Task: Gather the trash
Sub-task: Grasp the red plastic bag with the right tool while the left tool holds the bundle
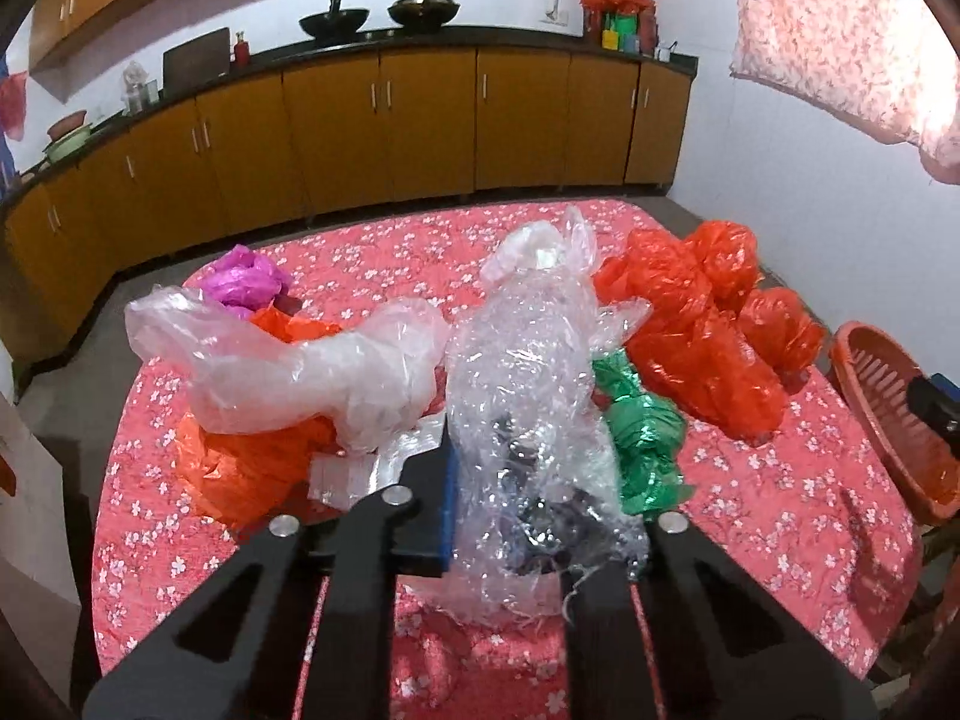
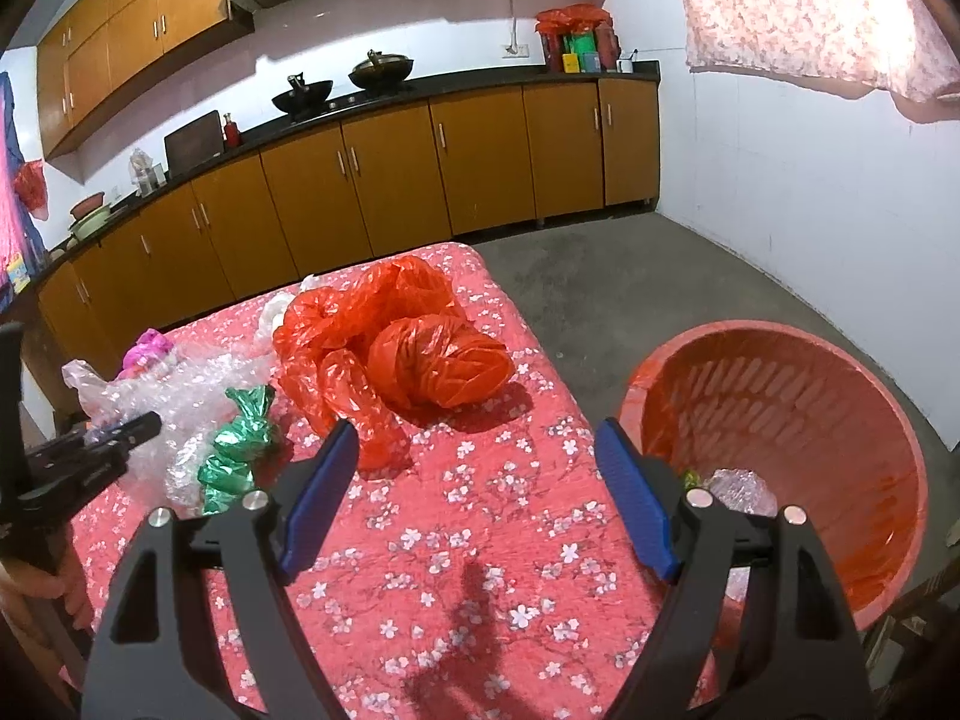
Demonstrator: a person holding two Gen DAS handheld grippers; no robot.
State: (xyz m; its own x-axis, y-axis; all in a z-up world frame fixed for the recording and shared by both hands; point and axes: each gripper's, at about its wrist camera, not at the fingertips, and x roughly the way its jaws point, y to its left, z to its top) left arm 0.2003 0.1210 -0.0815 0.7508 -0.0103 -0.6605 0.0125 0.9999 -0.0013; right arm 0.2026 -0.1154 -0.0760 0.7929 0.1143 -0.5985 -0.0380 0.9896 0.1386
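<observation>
Bubble wrap (image 1: 528,420) fills the space between our left gripper (image 1: 534,480) jaws, which are closed in on it; one blue pad (image 1: 451,498) presses its left side, while the other pad is hidden behind the crumpled film. In the right wrist view, our right gripper (image 2: 480,498) hangs over bare cloth with its jaws spread wide and nothing between them.

Just past the left gripper, on the flowered tabletop (image 1: 780,510), a green bag (image 1: 642,438) lies against the right side of the bubble wrap. To the left sits a clear bag (image 1: 300,366) draped over an orange bag (image 1: 252,462). Further right, near the tabletop's edge, we see a big red bag (image 1: 708,324) bunched into knots, well apart from the orange one. Behind the clear bag, a small purple bag (image 1: 240,279) rests toward the far left corner.

Beside the tabletop on our right stands a red basket (image 2: 840,396), tilted toward us, with some pale crumpled plastic (image 2: 741,489) already in its bottom, and a scrap of something yellow-green too small for us to name.

Beyond the tabletop lies grey floor (image 2: 630,288), then a run of brown cabinets (image 1: 384,120) under a dark counter, where two woks (image 1: 378,18) sit. A flowered curtain (image 1: 840,30) hangs at upper right.
</observation>
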